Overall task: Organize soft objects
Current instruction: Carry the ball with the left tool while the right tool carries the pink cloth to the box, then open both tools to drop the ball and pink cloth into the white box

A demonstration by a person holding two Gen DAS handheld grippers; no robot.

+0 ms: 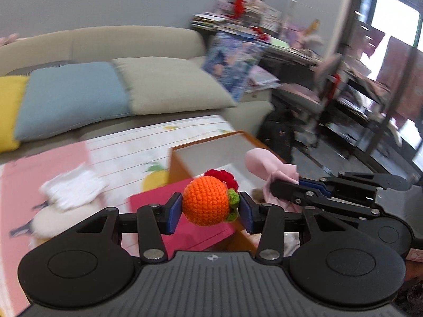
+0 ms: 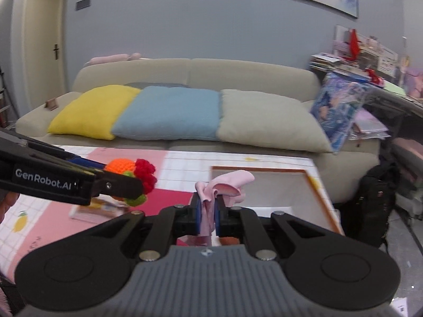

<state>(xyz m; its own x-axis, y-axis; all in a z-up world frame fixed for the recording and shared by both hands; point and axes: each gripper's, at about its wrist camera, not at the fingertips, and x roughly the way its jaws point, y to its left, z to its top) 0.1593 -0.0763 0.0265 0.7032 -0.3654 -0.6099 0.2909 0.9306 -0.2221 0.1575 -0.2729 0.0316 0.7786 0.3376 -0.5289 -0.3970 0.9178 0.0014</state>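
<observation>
My left gripper [image 1: 210,210] is shut on an orange crocheted ball [image 1: 205,203] with green leaves and a red crocheted flower [image 1: 223,178]; it holds it above the table, near the wooden box [image 1: 201,149]. My right gripper [image 2: 207,215] is shut on a pink cloth [image 2: 224,185] and holds it over the open box [image 2: 312,182]. The right gripper also shows in the left wrist view [image 1: 288,189], with the pink cloth [image 1: 264,163]. The left gripper and the ball [image 2: 120,165] show at the left of the right wrist view.
A white soft item [image 1: 74,187] and a cream plush [image 1: 55,220] lie on the table's pink and white cloth. A red sheet [image 1: 185,224] lies beside the box. A sofa with yellow, blue and beige cushions [image 2: 169,113] stands behind. Cluttered shelves [image 1: 343,92] and a black bag [image 2: 375,200] are at the right.
</observation>
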